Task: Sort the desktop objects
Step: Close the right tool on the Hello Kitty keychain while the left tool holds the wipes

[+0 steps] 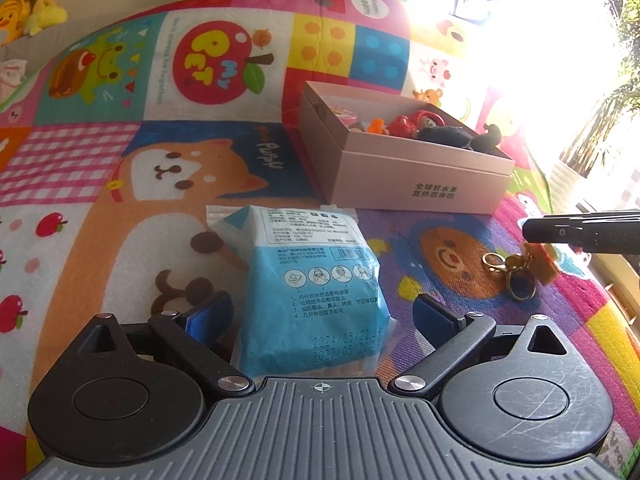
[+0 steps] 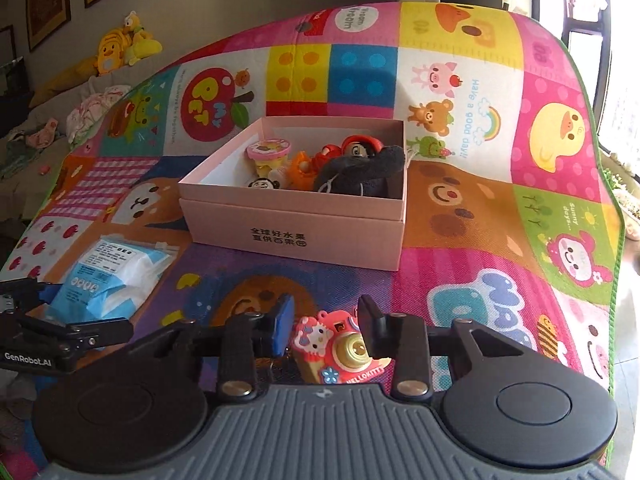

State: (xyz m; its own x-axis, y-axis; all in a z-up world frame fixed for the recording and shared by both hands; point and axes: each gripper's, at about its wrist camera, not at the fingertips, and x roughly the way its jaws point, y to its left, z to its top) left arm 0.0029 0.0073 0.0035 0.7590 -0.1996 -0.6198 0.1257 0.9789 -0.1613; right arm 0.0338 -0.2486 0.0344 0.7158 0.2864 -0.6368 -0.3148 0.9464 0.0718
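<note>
A: Where was the left gripper (image 1: 322, 312) at that moment?

B: In the left wrist view its jaws stood wide apart at the lower centre of the frame, one on each side of the blue packet (image 1: 316, 284), and no pad touched it. The packet lay flat on the colourful mat (image 1: 80, 184).

A: And the right gripper (image 2: 326, 326)?

B: In the right wrist view its jaws were partly closed around the pink toy camera (image 2: 338, 350), at the lower centre. The right pad seemed to touch the toy, the left pad was just beside it. I could not tell if the grip was already firm.

A: Where should the things go?

B: I think into the pink box (image 2: 296, 232), in the middle of that frame. It already held several small toys (image 2: 352, 164).

A: How to do this step well?

B: In my opinion, the right gripper should close fully on the camera body before lifting, because its keyring (image 1: 516, 276) hangs loose and could catch. The packet is soft, so the left jaws should go low and squeeze its middle.
</note>
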